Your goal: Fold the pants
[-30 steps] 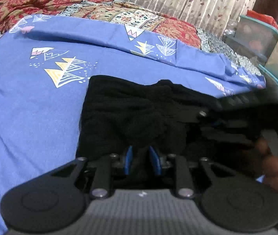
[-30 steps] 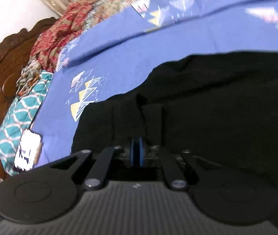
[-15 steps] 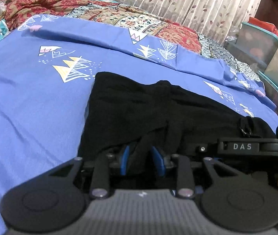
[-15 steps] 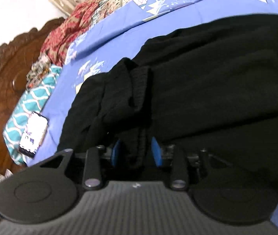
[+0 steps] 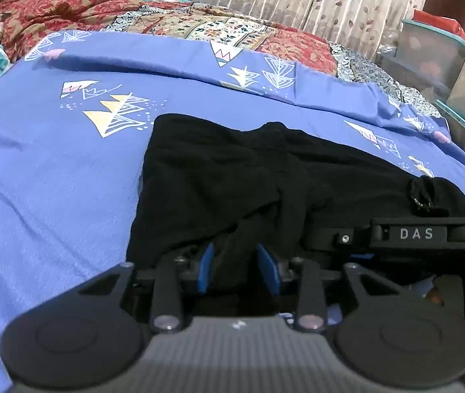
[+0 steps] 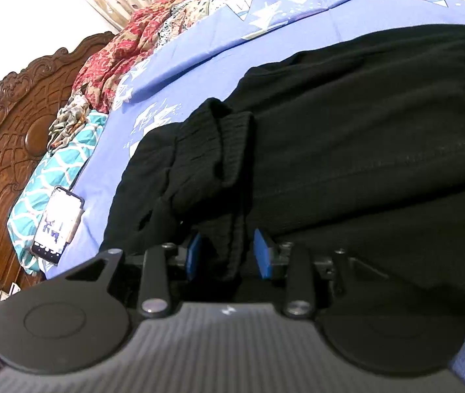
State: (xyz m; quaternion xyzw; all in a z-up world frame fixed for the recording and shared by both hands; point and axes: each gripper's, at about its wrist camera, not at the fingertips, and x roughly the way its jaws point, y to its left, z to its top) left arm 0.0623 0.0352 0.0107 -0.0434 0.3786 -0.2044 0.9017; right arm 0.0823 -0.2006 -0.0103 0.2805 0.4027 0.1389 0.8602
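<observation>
Your right gripper [image 6: 227,255] has opened since a second ago; both it and your left gripper [image 5: 238,268] now stand apart around the black pants [image 5: 232,170] near the bedsheet's [image 5: 52,180] front edge, so this fold looks released.

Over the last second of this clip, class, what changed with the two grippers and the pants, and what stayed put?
The right gripper, shut a second ago, has opened; a ridge of the black pants now stands between its blue pads. The left gripper stayed open around its own fold. The pants remain folded on the blue bedsheet.
</observation>
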